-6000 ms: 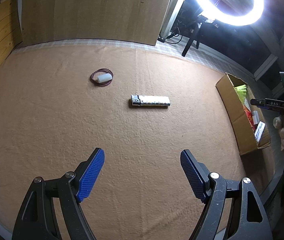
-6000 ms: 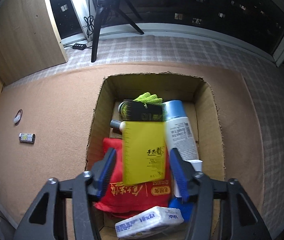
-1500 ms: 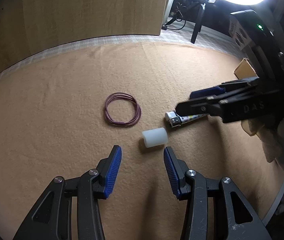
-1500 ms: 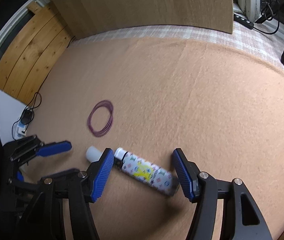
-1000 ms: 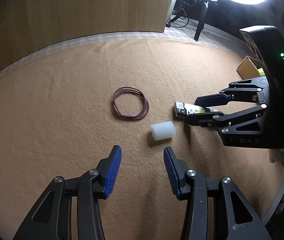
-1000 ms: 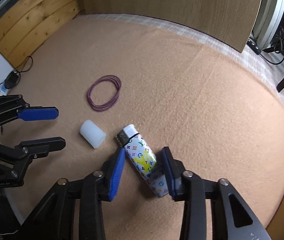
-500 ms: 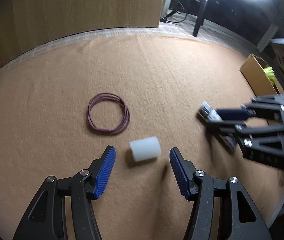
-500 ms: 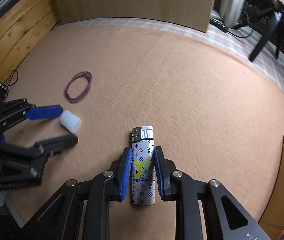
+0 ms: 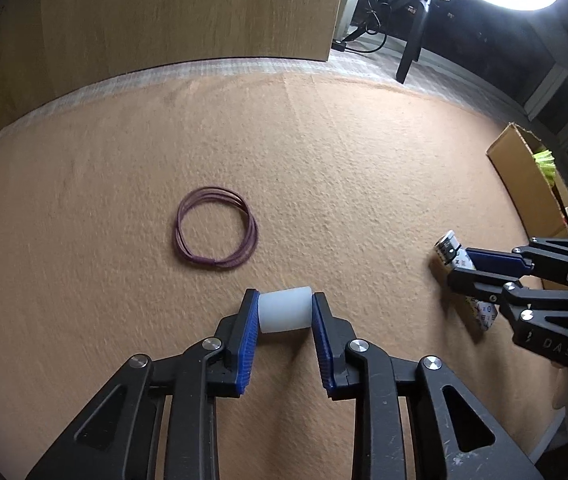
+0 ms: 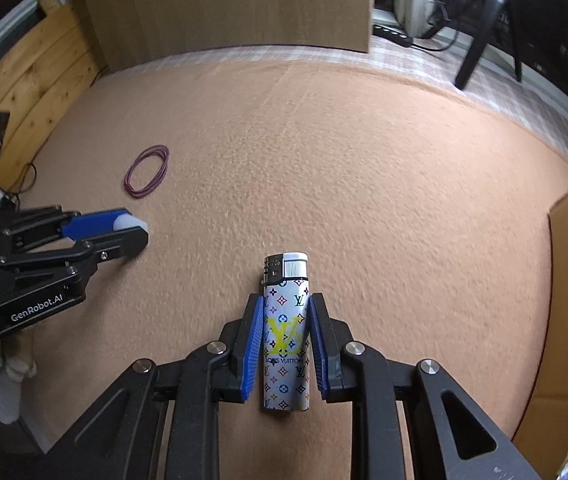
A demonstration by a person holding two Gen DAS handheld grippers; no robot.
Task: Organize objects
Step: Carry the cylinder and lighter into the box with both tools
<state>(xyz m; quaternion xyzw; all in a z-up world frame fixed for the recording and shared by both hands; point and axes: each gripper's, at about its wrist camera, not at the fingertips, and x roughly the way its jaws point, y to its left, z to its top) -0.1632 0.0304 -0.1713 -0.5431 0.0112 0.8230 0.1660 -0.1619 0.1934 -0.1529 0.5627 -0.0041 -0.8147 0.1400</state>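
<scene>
A white plastic cylinder [image 9: 284, 312] lies crosswise between the blue pads of my left gripper [image 9: 284, 294], whose jaws are closing; both pads touch its ends, down on the tan carpet. In the right wrist view the same cylinder [image 10: 134, 218] shows at the left gripper's [image 10: 134, 227] tip. My right gripper [image 10: 285, 299] is shut on a patterned lighter [image 10: 285, 276], metal cap pointing forward past the fingertips. The left wrist view shows that lighter [image 9: 449, 248] at the right, held in the right gripper [image 9: 459, 266]. A purple rubber-band ring [image 9: 216, 238] lies loose behind the cylinder.
An open cardboard box [image 9: 523, 184] with items inside stands at the carpet's right edge; its wall [image 10: 567, 280] is close to my right gripper. A wooden board [image 9: 156, 20] leans at the back. A tripod leg [image 9: 413, 40] and cables stand on the checked floor beyond.
My left gripper's jaws closed in onto the white cylinder, which lay free between them before. The right gripper carried the lighter further right, toward the box.
</scene>
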